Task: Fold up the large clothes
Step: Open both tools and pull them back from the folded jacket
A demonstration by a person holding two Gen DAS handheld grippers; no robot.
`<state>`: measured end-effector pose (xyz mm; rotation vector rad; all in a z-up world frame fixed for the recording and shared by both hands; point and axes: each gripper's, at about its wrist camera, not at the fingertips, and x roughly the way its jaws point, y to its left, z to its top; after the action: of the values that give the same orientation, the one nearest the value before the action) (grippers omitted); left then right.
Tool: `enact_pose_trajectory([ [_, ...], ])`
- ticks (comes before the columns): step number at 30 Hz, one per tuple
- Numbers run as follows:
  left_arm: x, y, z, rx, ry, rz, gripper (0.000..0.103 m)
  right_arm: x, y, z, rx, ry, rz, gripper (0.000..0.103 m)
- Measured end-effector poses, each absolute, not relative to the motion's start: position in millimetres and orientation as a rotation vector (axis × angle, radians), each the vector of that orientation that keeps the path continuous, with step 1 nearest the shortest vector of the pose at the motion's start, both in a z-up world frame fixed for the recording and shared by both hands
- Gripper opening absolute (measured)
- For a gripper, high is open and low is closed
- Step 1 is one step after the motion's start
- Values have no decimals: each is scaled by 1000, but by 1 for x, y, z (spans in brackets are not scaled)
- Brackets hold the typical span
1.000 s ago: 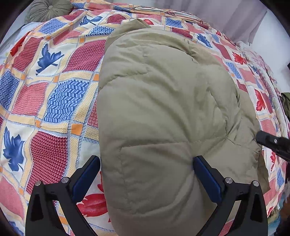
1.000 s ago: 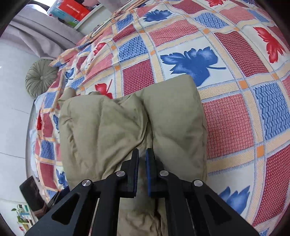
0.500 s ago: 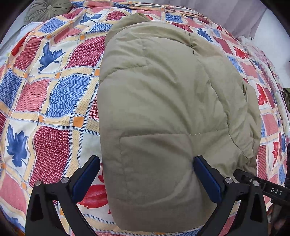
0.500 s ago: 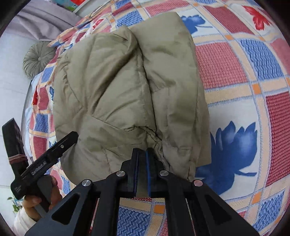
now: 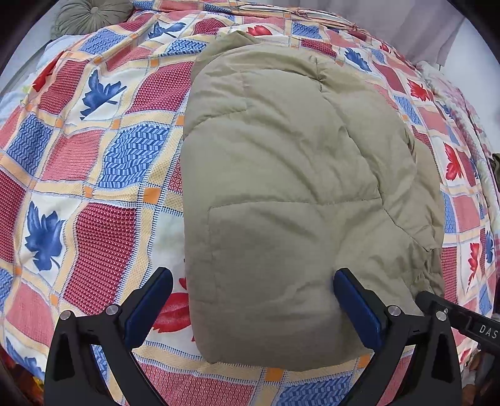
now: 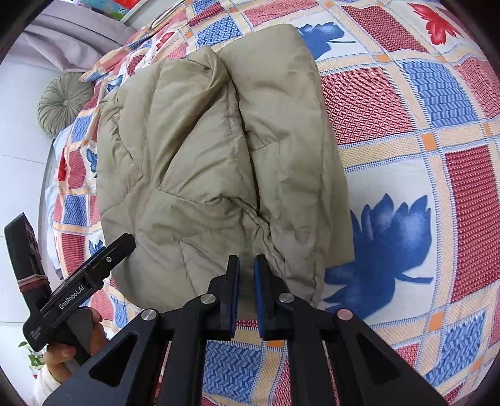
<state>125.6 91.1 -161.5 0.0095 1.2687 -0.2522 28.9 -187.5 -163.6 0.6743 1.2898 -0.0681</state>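
An olive-tan padded jacket point(image 5: 297, 193) lies folded into a thick bundle on the patterned bedspread point(image 5: 93, 175). My left gripper point(image 5: 253, 299) is wide open, its blue-padded fingers on either side of the bundle's near end, above it. In the right wrist view the same jacket point(image 6: 212, 162) shows its folded layers and seams. My right gripper point(image 6: 247, 281) has its jaws nearly together with a narrow gap, empty, just off the jacket's near edge. The left gripper's body point(image 6: 81, 281) and the hand holding it show at the lower left.
A round olive cushion point(image 5: 90, 17) lies at the head of the bed, also in the right wrist view point(image 6: 64, 104). A grey curtain point(image 5: 406, 22) hangs beyond the bed. The right gripper's body point(image 5: 468, 321) pokes in at the lower right.
The right gripper has let go of the jacket's edge and drawn back; its jaws now stand slightly apart. The left gripper stays open and has pulled back a little over the bundle.
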Motion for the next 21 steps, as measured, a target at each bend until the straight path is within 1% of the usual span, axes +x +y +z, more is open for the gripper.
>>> enact_pose_trajectory([
  [8,105,104,-131,26,1265,-212,103,22,-182,-144,652,1302,-71,11],
  [21,71,123,-59,58,1195,-136,103,1,-172,-85,547,1298,-73,11],
])
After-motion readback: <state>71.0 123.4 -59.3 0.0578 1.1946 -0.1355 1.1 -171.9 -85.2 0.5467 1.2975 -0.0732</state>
